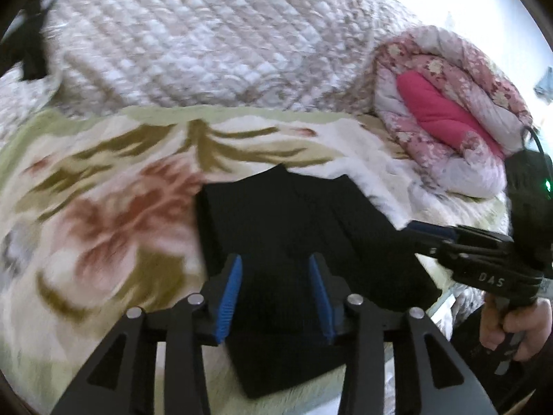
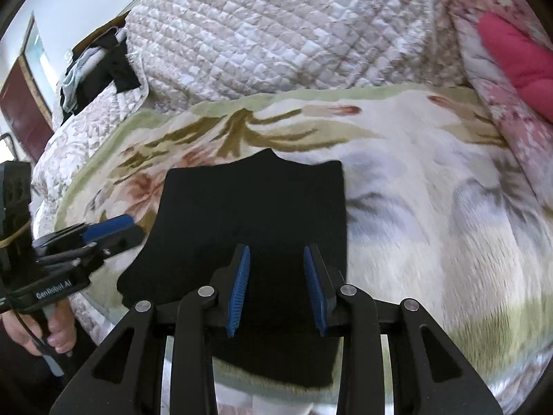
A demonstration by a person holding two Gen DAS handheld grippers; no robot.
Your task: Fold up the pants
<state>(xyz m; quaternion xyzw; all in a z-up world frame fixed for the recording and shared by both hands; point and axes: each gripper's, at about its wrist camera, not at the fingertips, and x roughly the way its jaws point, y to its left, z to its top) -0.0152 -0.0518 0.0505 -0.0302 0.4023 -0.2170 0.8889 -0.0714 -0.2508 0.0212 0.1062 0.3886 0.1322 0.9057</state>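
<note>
Black pants (image 1: 287, 228) lie folded into a flat rectangle on a floral blanket (image 1: 103, 207); they also show in the right wrist view (image 2: 255, 207). My left gripper (image 1: 275, 263) is open and empty, hovering over the near end of the pants. My right gripper (image 2: 276, 254) is open and empty, also above the near end. Each gripper shows in the other's view: the right one (image 1: 418, 228) at the pants' right edge, the left one (image 2: 128, 228) at their left edge.
A quilted bedspread (image 1: 193, 34) is heaped behind the blanket. A rolled pink floral duvet (image 1: 449, 110) lies at the right. Dark clothes (image 2: 100, 65) lie piled at the far left. The bed edge runs just below the pants.
</note>
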